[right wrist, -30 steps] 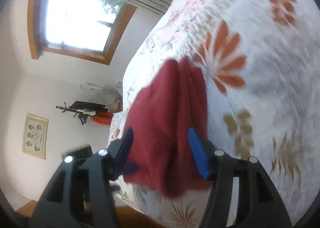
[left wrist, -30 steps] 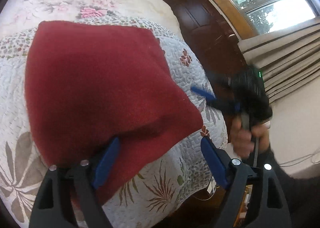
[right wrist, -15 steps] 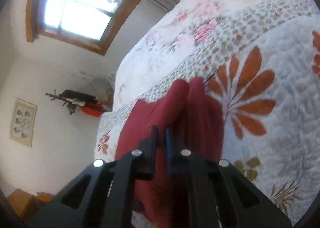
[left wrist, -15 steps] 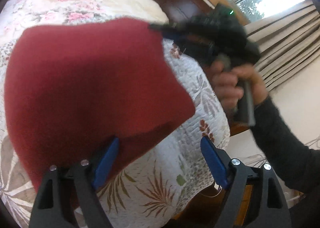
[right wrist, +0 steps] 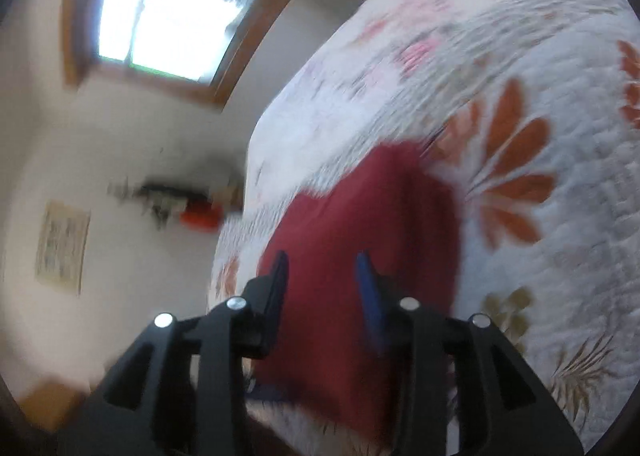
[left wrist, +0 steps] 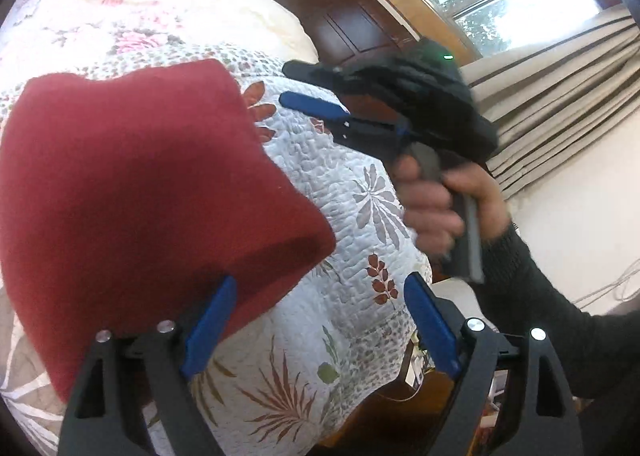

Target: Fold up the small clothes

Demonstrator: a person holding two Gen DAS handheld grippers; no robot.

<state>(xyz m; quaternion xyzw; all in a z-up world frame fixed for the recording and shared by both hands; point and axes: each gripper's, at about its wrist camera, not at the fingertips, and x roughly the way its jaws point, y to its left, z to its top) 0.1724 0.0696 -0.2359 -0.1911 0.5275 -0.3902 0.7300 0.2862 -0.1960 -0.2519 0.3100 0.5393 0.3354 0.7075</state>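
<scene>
A bed is carrying everything here, and a quilted white bedspread printed with rust, grey and olive leaves is covering it and hanging over its near edge and corner. Toward the far edge the print is changing to a band of small speckles and then to pink flowers on cream. A folded dark red cloth is lying directly on the bedspread, its lower part reaching the near edge, its far corner touching the speckled band.

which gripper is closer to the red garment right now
Left. The left gripper is open at the red garment, one finger against its near edge. The right gripper, also open, is off its far corner over the quilt.
</scene>
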